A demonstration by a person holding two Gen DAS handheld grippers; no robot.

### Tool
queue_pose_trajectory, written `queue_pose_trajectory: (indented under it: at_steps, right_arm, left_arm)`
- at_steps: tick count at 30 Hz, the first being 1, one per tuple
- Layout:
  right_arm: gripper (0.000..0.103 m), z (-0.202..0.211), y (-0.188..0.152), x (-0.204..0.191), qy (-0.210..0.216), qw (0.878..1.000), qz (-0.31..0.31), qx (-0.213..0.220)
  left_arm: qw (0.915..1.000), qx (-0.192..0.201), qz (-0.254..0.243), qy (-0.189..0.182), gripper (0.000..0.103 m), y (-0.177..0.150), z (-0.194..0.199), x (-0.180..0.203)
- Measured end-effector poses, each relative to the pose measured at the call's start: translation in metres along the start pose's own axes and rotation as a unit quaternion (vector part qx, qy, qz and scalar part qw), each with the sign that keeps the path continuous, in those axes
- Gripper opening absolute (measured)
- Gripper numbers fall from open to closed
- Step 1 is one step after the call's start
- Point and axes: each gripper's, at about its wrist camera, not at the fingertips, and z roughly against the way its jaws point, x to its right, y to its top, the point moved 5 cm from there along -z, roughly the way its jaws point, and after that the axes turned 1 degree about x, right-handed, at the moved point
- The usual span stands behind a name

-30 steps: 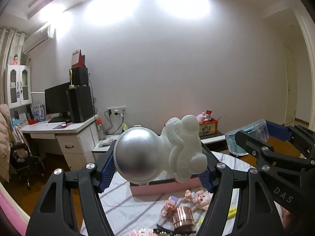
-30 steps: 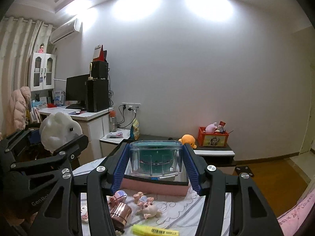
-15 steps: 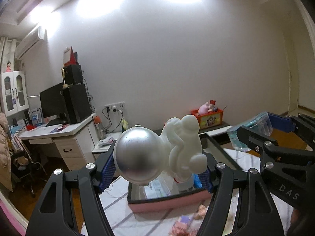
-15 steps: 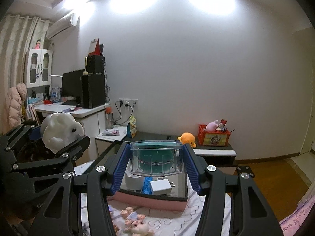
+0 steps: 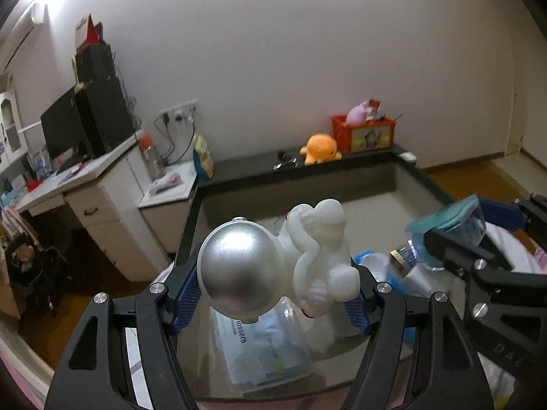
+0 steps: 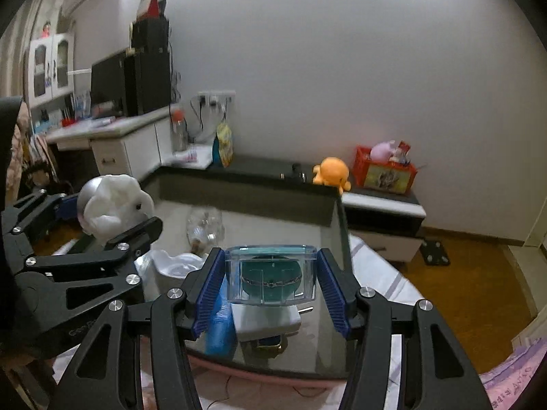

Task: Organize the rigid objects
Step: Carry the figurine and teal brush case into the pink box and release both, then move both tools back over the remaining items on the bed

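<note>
While the left gripper (image 5: 273,294) clamps the astronaut figure (image 5: 280,266) and the right gripper (image 6: 270,290) clamps the clear box (image 6: 270,275), both hang just above the dark bin (image 6: 336,239), directly below and ahead.

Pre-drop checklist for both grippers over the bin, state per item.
1. Left gripper clamped on astronaut figure: ok.
2. Right gripper clamped on clear blue box: ok.
3. Both loads over the dark bin, inside its rim: ok.
4. Free floor under the astronaut: not ok, a clear pouch lies below.
5. Free floor under the box: not ok, white charger and blue packet sit there.
6. Height above contents: cannot tell.
</note>
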Motion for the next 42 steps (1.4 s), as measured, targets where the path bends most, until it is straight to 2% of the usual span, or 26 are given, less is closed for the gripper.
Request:
queue_pose_trajectory:
  at_steps: [3,7,9,11,13,15,20,21,22,27,33,37,42]
  right_arm:
    - [0.057,-0.013,0.0,-0.001,0.003,1.0,0.003,-0.009]
    - [0.057,-0.028,-0.002,-0.006,0.009,1.0,0.009,-0.019]
    - [0.057,-0.032,-0.002,-0.006,0.005,1.0,0.016,-0.016]
    - [0.065,-0.031,-0.001,-0.004,0.0,1.0,0.013,-0.011]
    - [0.085,-0.024,0.002,0.0,-0.013,1.0,0.007,-0.001]
    - [0.085,-0.015,0.007,0.005,-0.014,1.0,-0.005,0.005]
    - [0.086,0.026,0.017,0.01,-0.003,0.999,-0.026,0.035]
    - [0.091,0.036,0.017,0.01,-0.001,0.999,-0.031,0.042]
    - [0.102,0.048,0.018,0.01,0.0,0.998,-0.035,0.048]
    - [0.103,0.118,0.016,0.0,0.021,0.994,-0.045,0.098]
    - [0.103,0.196,-0.001,-0.018,0.014,0.988,-0.031,0.15]
    - [0.103,0.232,-0.021,-0.031,-0.016,0.985,-0.008,0.174]
    - [0.103,0.26,-0.041,-0.039,-0.013,0.982,-0.007,0.189]
  left_arm:
    - [0.9999,-0.016,0.003,-0.001,0.072,-0.006,-0.011,-0.003]
    - [0.9999,-0.012,0.005,0.011,0.074,-0.006,-0.015,-0.008]
    - [0.9997,-0.011,0.004,0.02,0.082,-0.005,-0.017,-0.009]
    - [0.9996,-0.01,0.008,0.024,0.084,-0.005,-0.016,-0.013]
    - [0.9996,-0.005,0.013,0.025,0.09,-0.003,-0.008,-0.016]
    - [0.9995,0.009,0.016,0.026,0.098,0.0,0.008,-0.018]
    - [0.9971,0.066,0.025,0.031,0.103,0.012,0.066,-0.027]
    - [0.9964,0.074,0.029,0.028,0.103,0.012,0.078,-0.03]
    - [0.9955,0.084,0.034,0.026,0.103,0.012,0.092,-0.032]
    - [0.9901,0.13,0.047,0.021,0.103,0.004,0.161,-0.038]
    - [0.9847,0.164,0.057,-0.003,0.103,-0.025,0.232,-0.031]
    - [0.9822,0.177,0.062,0.005,0.103,-0.047,0.267,-0.029]
    - [0.9782,0.194,0.067,0.03,0.103,-0.067,0.302,-0.027]
